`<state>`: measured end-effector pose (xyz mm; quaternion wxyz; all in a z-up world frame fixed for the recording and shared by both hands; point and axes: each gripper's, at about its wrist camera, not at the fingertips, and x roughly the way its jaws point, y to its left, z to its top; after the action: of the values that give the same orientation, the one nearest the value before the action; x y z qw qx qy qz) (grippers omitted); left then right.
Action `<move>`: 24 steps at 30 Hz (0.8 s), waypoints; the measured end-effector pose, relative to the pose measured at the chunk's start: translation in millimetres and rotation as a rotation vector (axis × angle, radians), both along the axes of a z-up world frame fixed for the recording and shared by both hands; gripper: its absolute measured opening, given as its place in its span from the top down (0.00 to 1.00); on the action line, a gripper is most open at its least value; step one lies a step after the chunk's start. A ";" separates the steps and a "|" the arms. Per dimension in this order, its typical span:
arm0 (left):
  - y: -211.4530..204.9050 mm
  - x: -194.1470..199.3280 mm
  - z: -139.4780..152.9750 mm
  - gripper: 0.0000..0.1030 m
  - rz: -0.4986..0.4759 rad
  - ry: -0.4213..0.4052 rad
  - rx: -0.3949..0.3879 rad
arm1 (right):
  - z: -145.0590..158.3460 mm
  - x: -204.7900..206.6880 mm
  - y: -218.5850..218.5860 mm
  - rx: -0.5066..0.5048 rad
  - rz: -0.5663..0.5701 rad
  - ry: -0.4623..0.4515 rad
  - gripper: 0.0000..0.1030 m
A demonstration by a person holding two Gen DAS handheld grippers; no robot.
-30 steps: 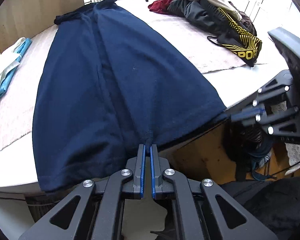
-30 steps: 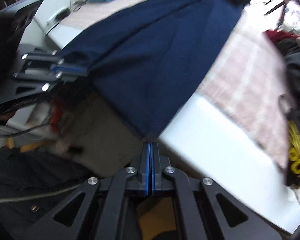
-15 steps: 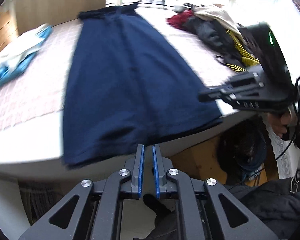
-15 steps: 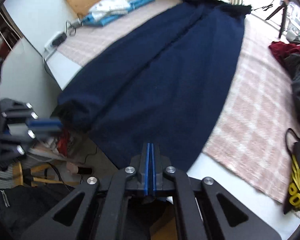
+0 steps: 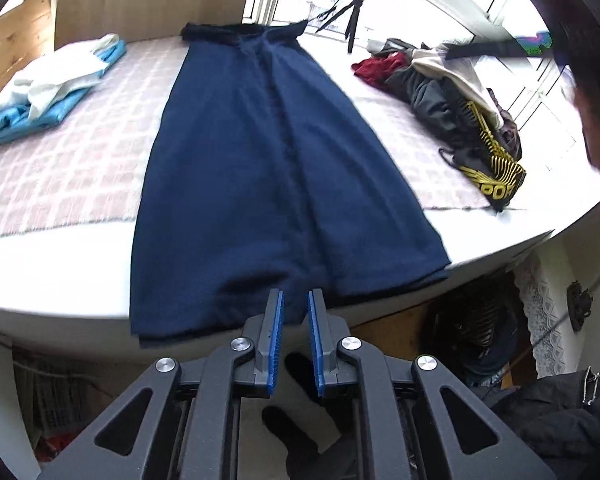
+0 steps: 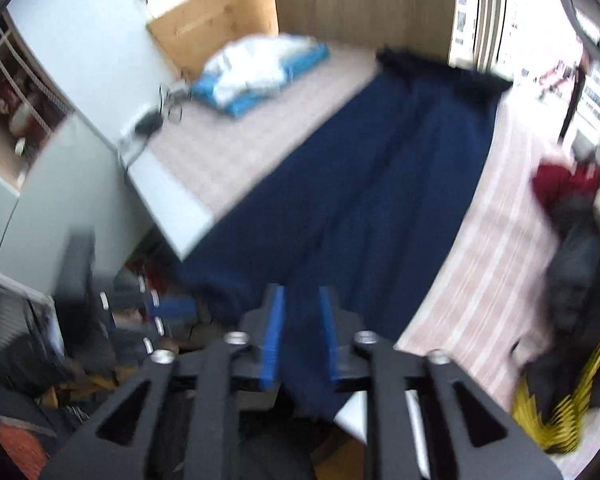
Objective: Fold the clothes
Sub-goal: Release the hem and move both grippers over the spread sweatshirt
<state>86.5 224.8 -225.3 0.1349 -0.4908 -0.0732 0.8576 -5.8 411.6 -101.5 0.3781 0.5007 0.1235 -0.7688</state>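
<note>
A navy blue garment [image 5: 268,168] lies flat and long on the bed, its near hem hanging slightly over the bed's front edge. My left gripper [image 5: 296,300] is open and empty, just in front of the hem, not touching it. In the right wrist view the same navy garment [image 6: 380,208] stretches away. My right gripper [image 6: 302,296] is open above its near corner; that view is motion-blurred. The left gripper [image 6: 140,312] shows as a blur at the lower left there.
A pink checked blanket [image 5: 72,160] covers the bed. White and light-blue clothes [image 5: 48,84] lie at the far left. A pile of dark, red and beige clothes [image 5: 452,100] lies at the right. A ring light tripod [image 5: 352,12] stands by the window.
Both grippers have let go of the navy garment's near hem and opened. The garment now lies spread on the bed. Both grippers have pulled back and tilted up.
</note>
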 end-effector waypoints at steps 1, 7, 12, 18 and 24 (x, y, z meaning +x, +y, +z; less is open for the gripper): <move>0.5 -0.4 2.4 0.88 -0.002 0.008 -0.001 | 11.7 -12.4 -6.9 0.005 0.003 0.032 0.69; -10.4 5.0 9.5 0.85 0.059 0.013 -0.003 | 12.9 -118.1 -59.9 -0.023 -0.032 -0.026 0.69; -10.9 12.4 6.2 0.84 0.139 -0.006 -0.007 | -61.5 -193.9 -106.4 0.063 -0.054 -0.142 0.69; 4.9 9.8 -10.3 0.83 0.197 -0.048 -0.009 | -144.3 -217.8 -124.9 0.125 -0.050 -0.283 0.69; 0.0 22.1 -18.3 0.78 0.266 -0.109 -0.003 | -166.9 -221.7 -128.0 0.159 -0.053 -0.279 0.68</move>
<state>108.6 224.8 -243.6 0.0150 -0.5228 -0.1435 0.8402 -227.5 283.6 -268.5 0.3303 0.6340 0.1169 -0.6894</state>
